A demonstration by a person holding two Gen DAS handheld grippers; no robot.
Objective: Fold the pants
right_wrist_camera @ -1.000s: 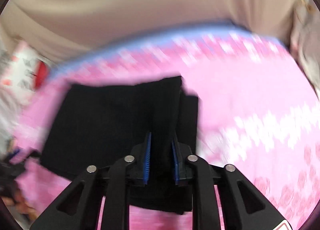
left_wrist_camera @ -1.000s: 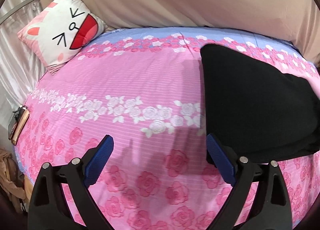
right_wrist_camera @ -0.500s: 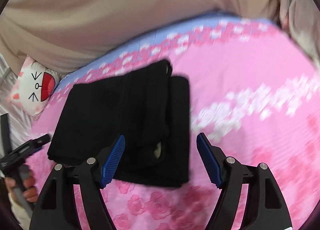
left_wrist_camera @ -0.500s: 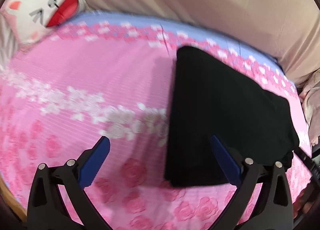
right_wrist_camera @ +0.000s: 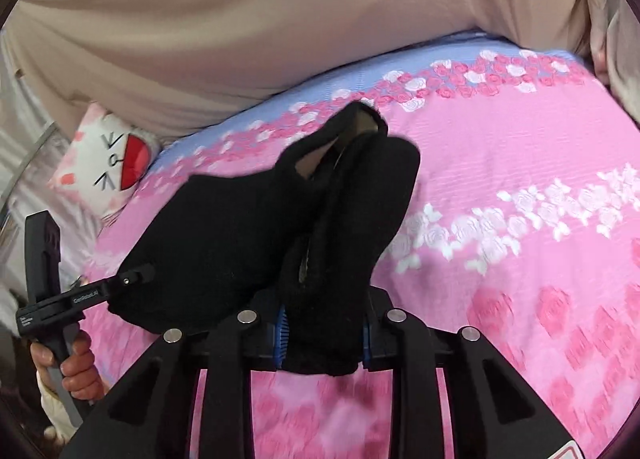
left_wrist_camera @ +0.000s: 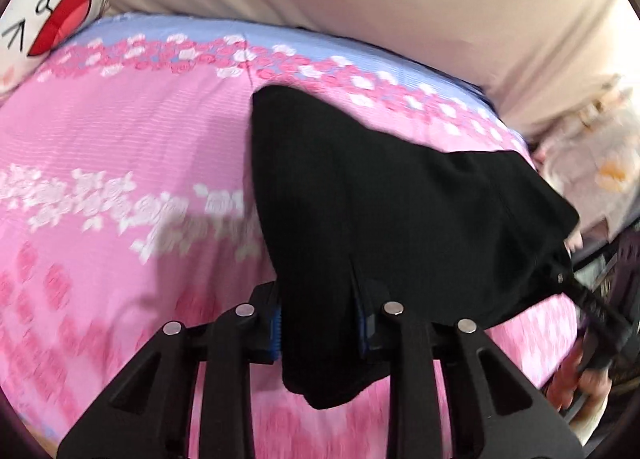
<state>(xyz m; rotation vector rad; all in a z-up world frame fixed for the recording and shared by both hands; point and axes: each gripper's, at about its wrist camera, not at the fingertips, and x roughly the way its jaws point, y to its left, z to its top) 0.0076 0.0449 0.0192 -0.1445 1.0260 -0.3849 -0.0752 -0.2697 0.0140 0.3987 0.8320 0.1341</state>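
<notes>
- Both grippers stood wide over the cloth half a second back; now each is closing, with black fabric bunched between its blue pads.
- On my left gripper (left_wrist_camera: 320, 325) the jaws have come in narrow on the near left corner of the black pants (left_wrist_camera: 384, 211), and a tail of cloth hangs below the pads.
- On my right gripper (right_wrist_camera: 323, 335) the jaws pinch a thicker, rolled wad at the other near corner, several layers deep, with a pale lining showing in the folds.
- From the right wrist view I see my left hand (right_wrist_camera: 74, 369) on its handle at the edge of the bed.
- Between the two grips the near edge is lifted, while the far part of the pants lies on the pink rose-print bedsheet (left_wrist_camera: 120, 139), well clear of the cartoon pillow (right_wrist_camera: 106, 163).
- My worry, as a judgement: the right grip holds an uneven bundle, so an inner layer may slip out as I carry it over and leave a crooked fold.
- Pulling the two corners unevenly could also drag the whole stack across the sheet.
</notes>
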